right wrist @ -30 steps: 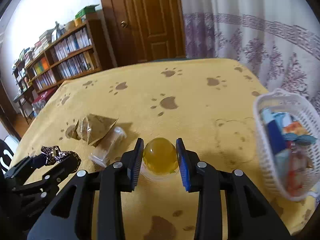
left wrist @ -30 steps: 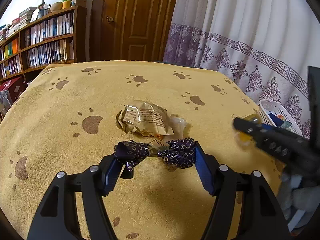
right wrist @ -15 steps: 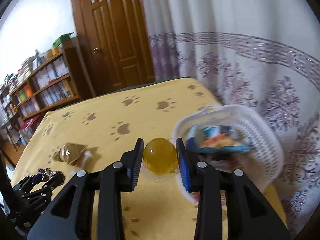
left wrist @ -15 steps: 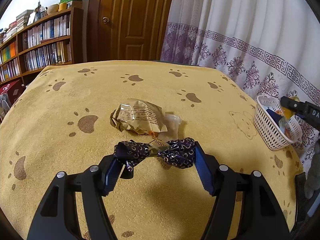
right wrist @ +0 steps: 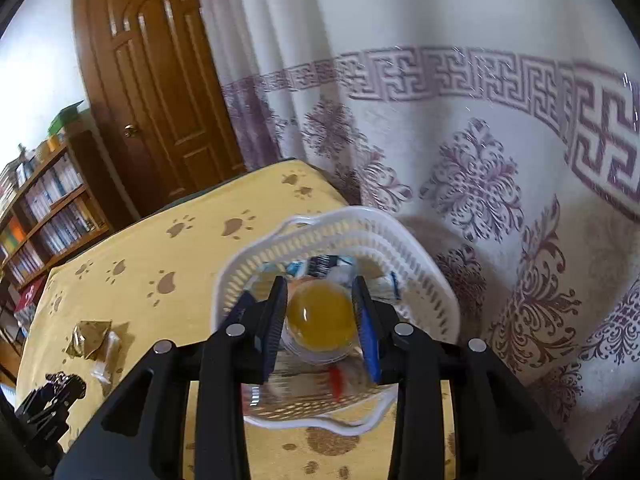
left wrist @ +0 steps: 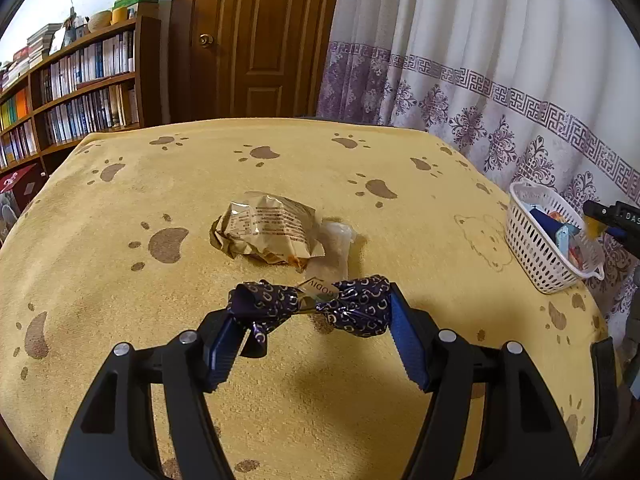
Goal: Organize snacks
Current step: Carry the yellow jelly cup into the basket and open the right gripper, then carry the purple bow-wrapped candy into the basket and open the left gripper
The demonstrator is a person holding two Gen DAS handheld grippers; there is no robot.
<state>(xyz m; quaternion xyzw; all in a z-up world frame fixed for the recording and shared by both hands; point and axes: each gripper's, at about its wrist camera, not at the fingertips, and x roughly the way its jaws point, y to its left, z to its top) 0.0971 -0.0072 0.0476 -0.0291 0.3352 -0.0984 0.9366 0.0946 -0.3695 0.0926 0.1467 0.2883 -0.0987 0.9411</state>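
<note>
My left gripper (left wrist: 316,322) is shut on a dark purple twist-wrapped candy (left wrist: 312,308), held above the yellow paw-print cloth (left wrist: 120,248). Beyond it lie a crumpled brown snack packet (left wrist: 266,230) and a clear wrapped snack (left wrist: 332,246). My right gripper (right wrist: 322,314) is shut on a yellow jelly cup (right wrist: 318,316) and hangs right over the white lattice basket (right wrist: 416,252), which holds several snacks. In the left wrist view the basket (left wrist: 538,252) stands at the cloth's right edge, with the right gripper (left wrist: 612,220) above it.
A patterned curtain (right wrist: 480,160) hangs close behind the basket. A brown door (left wrist: 256,40) and a bookshelf (left wrist: 72,88) stand beyond the far edge of the table. The left gripper (right wrist: 52,394) with its candy shows low on the left of the right wrist view.
My right gripper has carried the jelly cup to the right, from over the cloth to above the basket, and has rolled. The left gripper has stayed put with the candy.
</note>
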